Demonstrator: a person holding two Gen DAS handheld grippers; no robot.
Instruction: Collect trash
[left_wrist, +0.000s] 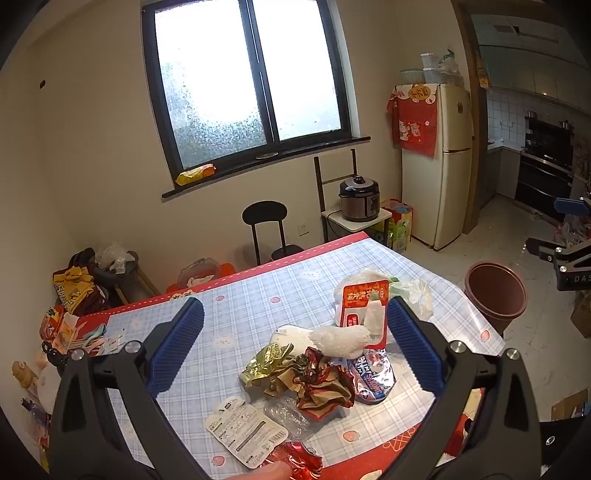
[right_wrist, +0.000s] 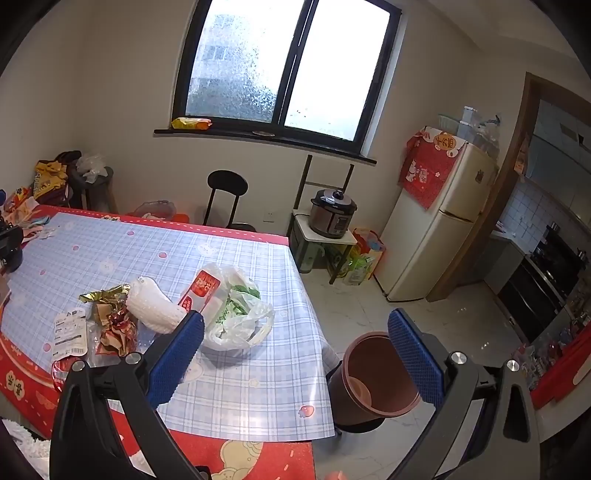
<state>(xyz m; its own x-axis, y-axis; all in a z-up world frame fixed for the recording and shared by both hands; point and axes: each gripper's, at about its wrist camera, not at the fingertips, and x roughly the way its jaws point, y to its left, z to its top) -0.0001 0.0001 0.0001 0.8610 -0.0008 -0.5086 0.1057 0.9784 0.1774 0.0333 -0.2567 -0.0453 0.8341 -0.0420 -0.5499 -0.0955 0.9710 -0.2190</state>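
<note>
Evidently mid-collection: wrappers heaped mid-table (left_wrist: 258, 288), brown bin (right_wrist: 373, 373) on the floor just off the table's corner. Left gripper (left_wrist: 295, 347) hovers over the crumpled foil wrappers (left_wrist: 295, 376), jaws wide apart, holding nothing. Best to descend straight, straddle one crumple, close firmly. Right gripper (right_wrist: 295, 354), jaws also spread and holding nothing, hangs above the bin.

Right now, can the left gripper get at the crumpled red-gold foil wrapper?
Probably yes. The left gripper is open, and the red-gold foil wrapper lies on top of the pile between its fingers. Nothing covers it; the white foam sleeve sits just behind.
</note>
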